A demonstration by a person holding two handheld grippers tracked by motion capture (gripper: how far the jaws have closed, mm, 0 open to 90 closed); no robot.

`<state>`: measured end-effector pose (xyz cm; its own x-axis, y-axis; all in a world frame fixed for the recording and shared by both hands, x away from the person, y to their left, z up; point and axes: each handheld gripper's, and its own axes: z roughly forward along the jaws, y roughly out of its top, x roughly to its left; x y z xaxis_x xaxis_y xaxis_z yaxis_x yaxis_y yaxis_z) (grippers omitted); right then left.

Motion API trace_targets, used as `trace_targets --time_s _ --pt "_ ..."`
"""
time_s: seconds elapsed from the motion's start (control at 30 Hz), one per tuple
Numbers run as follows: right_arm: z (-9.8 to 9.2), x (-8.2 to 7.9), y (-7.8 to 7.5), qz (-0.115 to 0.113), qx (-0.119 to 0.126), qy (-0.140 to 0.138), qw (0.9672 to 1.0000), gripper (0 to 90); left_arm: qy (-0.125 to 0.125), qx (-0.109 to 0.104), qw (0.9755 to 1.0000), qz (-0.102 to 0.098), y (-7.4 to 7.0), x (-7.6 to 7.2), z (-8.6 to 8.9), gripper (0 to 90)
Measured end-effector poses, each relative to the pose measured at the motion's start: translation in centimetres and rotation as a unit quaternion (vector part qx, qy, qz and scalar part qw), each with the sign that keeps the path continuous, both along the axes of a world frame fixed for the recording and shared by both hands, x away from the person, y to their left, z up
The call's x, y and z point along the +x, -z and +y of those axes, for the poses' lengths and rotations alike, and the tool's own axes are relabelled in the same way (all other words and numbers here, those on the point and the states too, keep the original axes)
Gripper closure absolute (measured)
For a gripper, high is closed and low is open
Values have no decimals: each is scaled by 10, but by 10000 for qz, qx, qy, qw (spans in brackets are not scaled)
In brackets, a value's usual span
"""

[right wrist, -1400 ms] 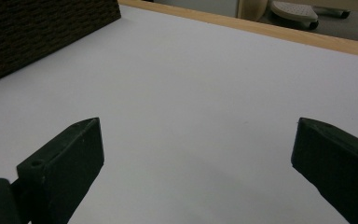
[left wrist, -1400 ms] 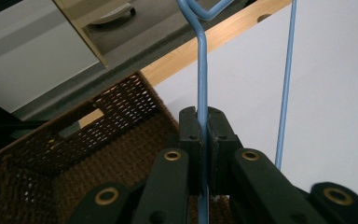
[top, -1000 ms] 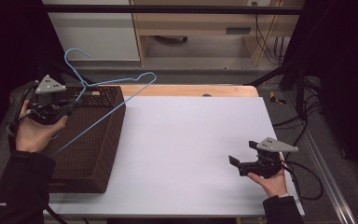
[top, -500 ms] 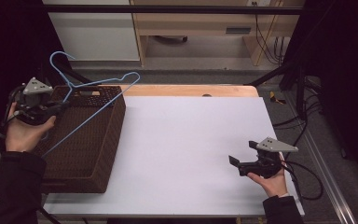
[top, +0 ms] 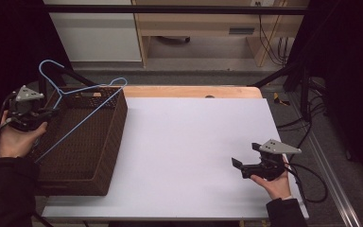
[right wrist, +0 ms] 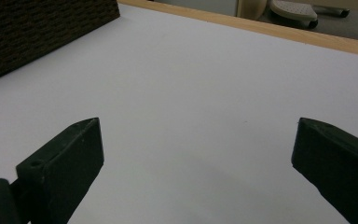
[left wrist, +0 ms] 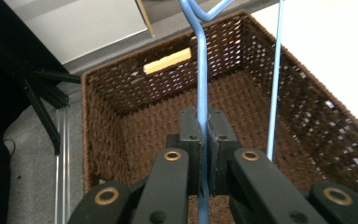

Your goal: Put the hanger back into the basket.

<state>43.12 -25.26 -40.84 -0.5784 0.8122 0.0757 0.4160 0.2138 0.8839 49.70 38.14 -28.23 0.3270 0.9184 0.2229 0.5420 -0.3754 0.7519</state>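
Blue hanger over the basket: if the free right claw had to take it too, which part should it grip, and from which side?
Probably the long straight bar of the blue hanger, approached from the table side. The left claw already pinches the hanger's neck below the hook, and the bar slants free above the basket, so the open right claw could close across it without meeting wicker.

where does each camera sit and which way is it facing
high view: fixed above the person's side, looking forward and down on the table; both forearms, left gripper and right gripper show.
left gripper view: rides the left gripper, looking into the basket; its jaws clamp the blue hanger.
right gripper view: rides the right gripper, looking low across the table; its jaws stand wide apart.
shared: the basket appears in all three views.
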Motion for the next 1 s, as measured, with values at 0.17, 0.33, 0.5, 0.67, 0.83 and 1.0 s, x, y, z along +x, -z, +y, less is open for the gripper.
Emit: trace_targets --time_s 0.17,0.33,0.5,0.67,0.83,1.0 --pt "0 0 0 0 3 1 10000 28 -118 33 9999 52 8 0 9 866" --pt "0 0 0 9 -12 0 10000 28 -255 82 9996 86 17 -2 20 866" --pt "1 0 0 22 6 12 10000 29 -317 61 9994 115 25 -4 26 866" --pt "1 0 0 16 4 12 10000 29 -288 61 9994 172 37 -3 24 866" --pt "1 0 0 20 7 11 10000 29 -270 97 9991 310 51 0 21 866" --pt "1 0 1 18 -3 13 10000 29 -290 81 9986 435 64 4 18 866"
